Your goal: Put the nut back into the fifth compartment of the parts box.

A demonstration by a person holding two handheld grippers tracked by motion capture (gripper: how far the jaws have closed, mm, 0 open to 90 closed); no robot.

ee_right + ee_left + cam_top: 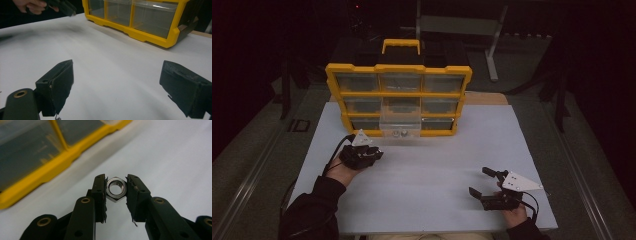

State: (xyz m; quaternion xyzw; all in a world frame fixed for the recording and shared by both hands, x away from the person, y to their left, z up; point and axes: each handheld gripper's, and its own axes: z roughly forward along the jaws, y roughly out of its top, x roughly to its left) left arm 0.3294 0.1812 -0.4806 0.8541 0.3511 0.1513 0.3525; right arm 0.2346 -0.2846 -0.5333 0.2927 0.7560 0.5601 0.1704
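Your left gripper (pixel 371 153) sits at the left of the white surface (pixel 432 170), just in front of the lower left corner of the yellow organizer (pixel 398 95). In the left gripper view its fingers (pixel 99 192) are clenched on a steel hex nut (pixel 116 189): one pad presses each side of the nut, and its threaded hole faces the camera. The nut hangs between the finger tips, clear of the white sheet behind it, with the organizer's yellow frame running past at the upper left of that view.

Moving toward the middle, the organizer stands upright at the far edge of the surface, its clear drawers in three rows under a yellow handle (pixel 401 46). One clear drawer (pixel 400 121) in the middle column is pulled out toward you, and two small round metal pieces (pixel 399 133) lie at its front; they are too small to identify.

At the right, your right gripper (pixel 486 182) rests near the front edge of the surface, well apart from the organizer. Its fingers (pixel 60 85) are released, spread wide with only bare white sheet between them.
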